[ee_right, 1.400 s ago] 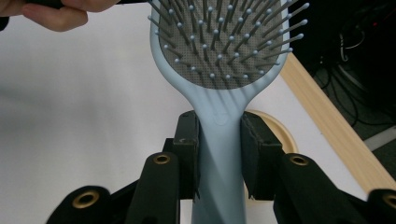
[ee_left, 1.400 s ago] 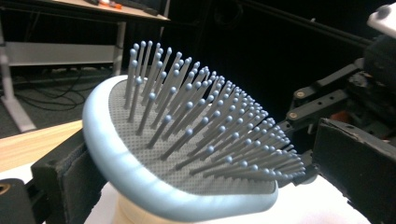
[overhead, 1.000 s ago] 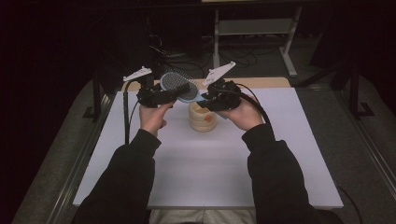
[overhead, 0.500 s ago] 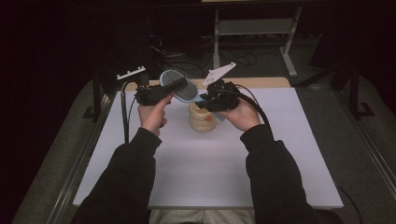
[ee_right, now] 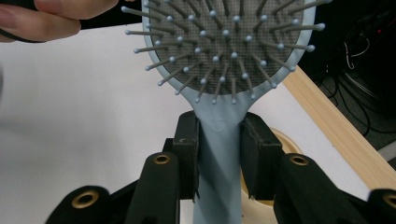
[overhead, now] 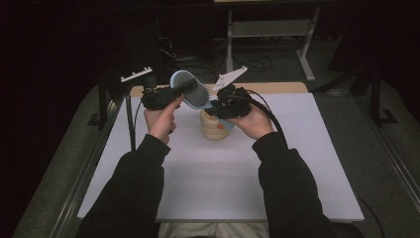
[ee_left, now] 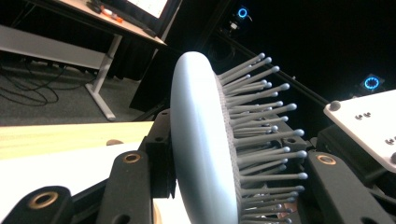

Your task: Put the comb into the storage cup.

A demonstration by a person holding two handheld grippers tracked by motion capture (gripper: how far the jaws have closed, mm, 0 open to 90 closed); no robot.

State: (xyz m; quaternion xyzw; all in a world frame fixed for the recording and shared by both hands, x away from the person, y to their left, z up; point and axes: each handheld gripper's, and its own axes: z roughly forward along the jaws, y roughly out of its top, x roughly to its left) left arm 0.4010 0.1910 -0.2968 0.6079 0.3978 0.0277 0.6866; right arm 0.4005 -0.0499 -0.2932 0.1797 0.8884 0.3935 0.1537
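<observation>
Hairbrush [overhead: 190, 90], pale blue with grey ball-tipped bristles, hangs above the far middle of the table between my two hands. My right gripper [ee_right: 218, 154] is clamped on its handle just below the head, both black pads pressed to the sides. My left gripper [ee_left: 219, 186] has its jaws on either side of the head, one behind the smooth back and one at the bristle tips; I cannot tell whether they press on it. I can read no brand or writing on the brush or the grippers. Below the brush a cream, ridged, round container [overhead: 214, 126] stands on the white tabletop [overhead: 218, 183], which has a pale wooden strip [overhead: 277, 88] along its far edge. Beyond, the room is dark, with a metal stand [overhead: 267, 29] and loose cables [overhead: 257, 59] on the floor.
</observation>
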